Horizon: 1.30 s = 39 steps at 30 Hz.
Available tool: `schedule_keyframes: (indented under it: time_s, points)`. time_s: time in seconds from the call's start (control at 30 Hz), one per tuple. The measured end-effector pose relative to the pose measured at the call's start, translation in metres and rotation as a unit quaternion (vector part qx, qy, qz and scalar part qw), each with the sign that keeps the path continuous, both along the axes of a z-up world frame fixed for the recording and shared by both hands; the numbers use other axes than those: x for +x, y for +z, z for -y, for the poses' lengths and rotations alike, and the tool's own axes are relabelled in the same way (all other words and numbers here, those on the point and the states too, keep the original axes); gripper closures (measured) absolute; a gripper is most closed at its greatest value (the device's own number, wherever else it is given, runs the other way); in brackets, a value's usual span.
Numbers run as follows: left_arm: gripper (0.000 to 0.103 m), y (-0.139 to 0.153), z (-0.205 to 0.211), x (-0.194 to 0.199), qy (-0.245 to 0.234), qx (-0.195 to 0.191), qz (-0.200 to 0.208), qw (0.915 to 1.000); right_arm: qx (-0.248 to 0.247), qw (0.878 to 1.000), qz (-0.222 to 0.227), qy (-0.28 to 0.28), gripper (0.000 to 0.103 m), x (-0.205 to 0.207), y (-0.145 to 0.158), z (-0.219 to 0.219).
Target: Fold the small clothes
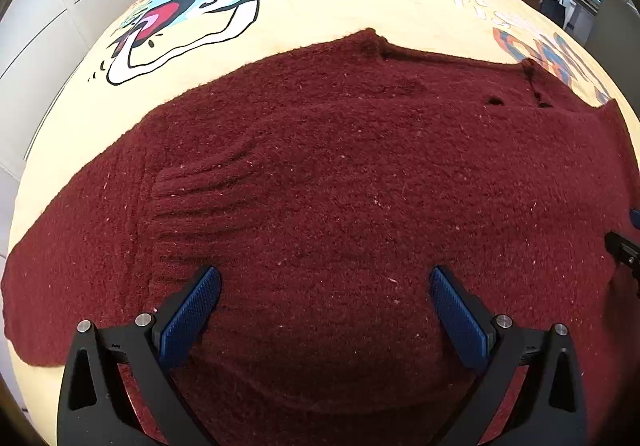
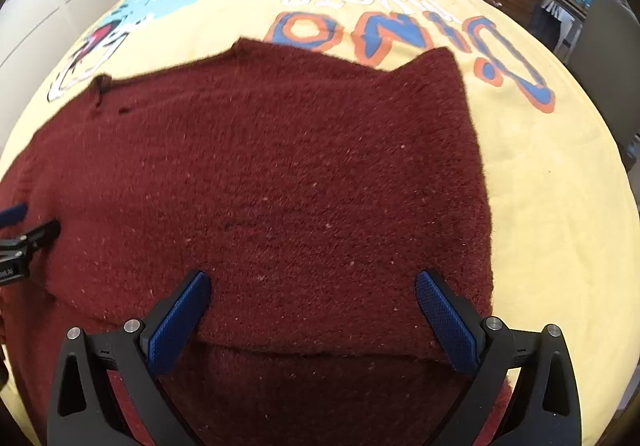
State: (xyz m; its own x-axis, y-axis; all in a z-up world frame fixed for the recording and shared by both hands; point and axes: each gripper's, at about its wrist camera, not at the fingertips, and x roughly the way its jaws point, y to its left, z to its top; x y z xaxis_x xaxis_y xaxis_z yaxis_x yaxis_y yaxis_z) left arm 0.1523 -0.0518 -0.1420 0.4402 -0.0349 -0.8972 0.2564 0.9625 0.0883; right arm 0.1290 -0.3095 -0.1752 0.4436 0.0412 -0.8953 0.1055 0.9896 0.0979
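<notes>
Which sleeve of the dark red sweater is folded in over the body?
The sleeve with the ribbed cuff, seen in the left wrist view, lies folded across the sweater. The other sleeve still points out onto the yellow blanket.

The sweater's (image 1: 340, 185) near hem is cut off at the bottom edge behind both jaws.

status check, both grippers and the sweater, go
Left gripper open, right gripper open, both above the dark red knitted sweater. Sweater flat on yellow printed blanket, sleeves folded in. Nothing in the way.
</notes>
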Motion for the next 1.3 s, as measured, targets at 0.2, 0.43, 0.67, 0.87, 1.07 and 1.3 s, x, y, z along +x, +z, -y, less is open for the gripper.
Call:
schedule_keyframes:
  time_s: [0.2,0.43,0.67,0.87,1.07,1.3]
  points:
    - [0.001,0.010,-0.004,0.005,0.004,-0.009,-0.026,0.9996,0.007,1.000,-0.019,0.019,0.000,0.003,0.010,-0.006]
    - [0.001,0.064,-0.054,-0.012,0.050,-0.069,-0.003,0.9964,0.009,0.999,0.015,0.035,0.000,-0.025,0.051,-0.016]
    - [0.001,0.097,-0.117,-0.055,0.098,-0.040,0.035,0.9938,0.030,0.998,0.043,0.031,0.000,-0.060,0.082,-0.022]
    - [0.001,0.096,-0.171,-0.087,0.164,-0.055,0.031,0.9844,0.026,0.998,0.049,0.026,0.000,-0.081,0.088,-0.025]
    - [0.001,0.079,-0.244,-0.097,0.268,-0.042,0.010,0.9625,0.020,0.998,0.054,0.011,0.000,-0.094,0.089,-0.017]
    - [0.001,0.058,-0.339,-0.086,0.418,-0.107,-0.010,0.9020,0.018,0.999,0.029,-0.014,0.000,-0.100,0.075,-0.004]
